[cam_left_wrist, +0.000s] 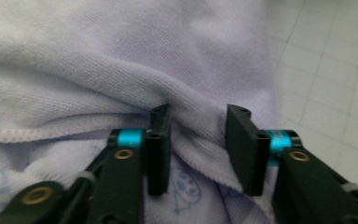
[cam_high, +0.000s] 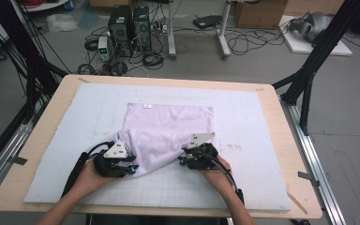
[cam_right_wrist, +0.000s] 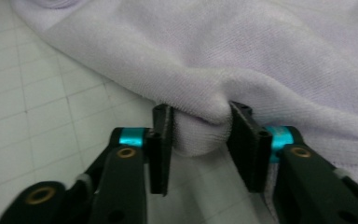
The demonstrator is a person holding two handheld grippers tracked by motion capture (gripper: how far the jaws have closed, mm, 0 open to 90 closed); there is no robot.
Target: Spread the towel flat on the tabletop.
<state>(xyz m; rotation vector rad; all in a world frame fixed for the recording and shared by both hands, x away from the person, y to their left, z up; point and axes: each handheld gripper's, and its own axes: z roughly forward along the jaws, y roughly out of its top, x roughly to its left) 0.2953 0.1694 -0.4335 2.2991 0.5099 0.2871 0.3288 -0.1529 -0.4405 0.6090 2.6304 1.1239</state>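
A pale lilac towel [cam_high: 168, 124] lies on the white gridded mat [cam_high: 258, 140], its far edge flat and its near edge pulled up and bunched. My left gripper [cam_high: 131, 169] is at the towel's near left corner. In the left gripper view a fold of towel [cam_left_wrist: 121, 70] runs between the jaws of that gripper [cam_left_wrist: 198, 114], which are shut on it. My right gripper [cam_high: 183, 161] is at the near right corner. The right gripper view has a rounded wad of towel [cam_right_wrist: 261, 56] pinched between the pads of that gripper [cam_right_wrist: 200, 114].
The mat covers most of a wooden table [cam_high: 42, 136]. Black frame legs [cam_high: 309, 70] stand at the table's far corners. Beyond the far edge the floor holds computer towers [cam_high: 129, 26], cables and boxes. Bare mat lies left, right and in front of the towel.
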